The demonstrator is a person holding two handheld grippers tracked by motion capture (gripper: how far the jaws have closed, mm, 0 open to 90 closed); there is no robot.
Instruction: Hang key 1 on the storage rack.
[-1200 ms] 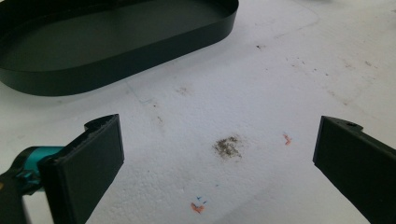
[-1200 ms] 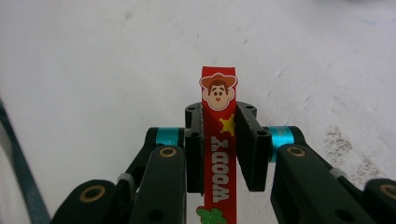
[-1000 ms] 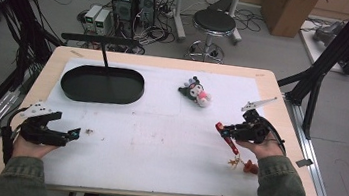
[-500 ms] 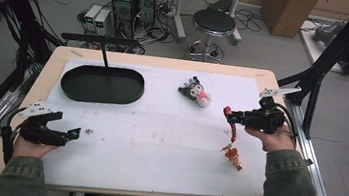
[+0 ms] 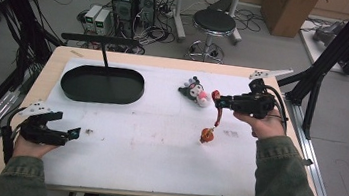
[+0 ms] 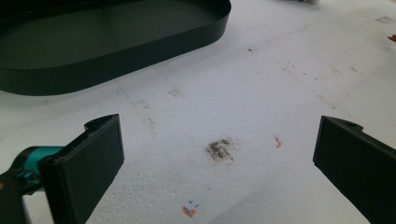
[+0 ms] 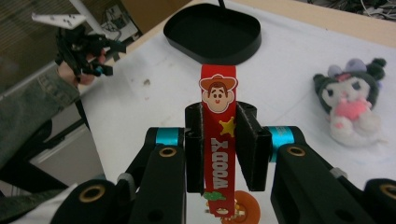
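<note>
The right tool [image 7: 219,140] has its jaws pressed together on a red strap [image 7: 218,140] printed with a cartoon cowboy face, a yellow star and the word WOODY. In the right gripper view the strap stands upright between the two black pads, the face poking out above them, and an orange charm [image 7: 243,205] shows at the strap's lower end. In the high view the same right tool [image 5: 218,99] is held above the right side of the worktop [image 5: 156,146], pointing left; the strap [image 5: 219,114] hangs down from it with the orange charm [image 5: 207,134] at the bottom — whether the charm touches the white surface or hangs just above it cannot be told.

The left tool [image 6: 219,154] is spread wide and holds nothing; in the left gripper view its pads frame a bare stretch of white worktop with a small dark smudge [image 6: 219,149] between them. In the high view it [image 5: 71,133] sits low at the front left, near the worktop's edge.

A black oval tray [image 5: 102,84] lies at the back left, and a small plush toy [image 5: 194,91] — dark ears, pink front — lies just left of the right tool's tip. The right gripper view shows the plush toy [image 7: 350,100] face-on, and the left tool [image 7: 100,58] farther off beside the tray [image 7: 212,32].
</note>
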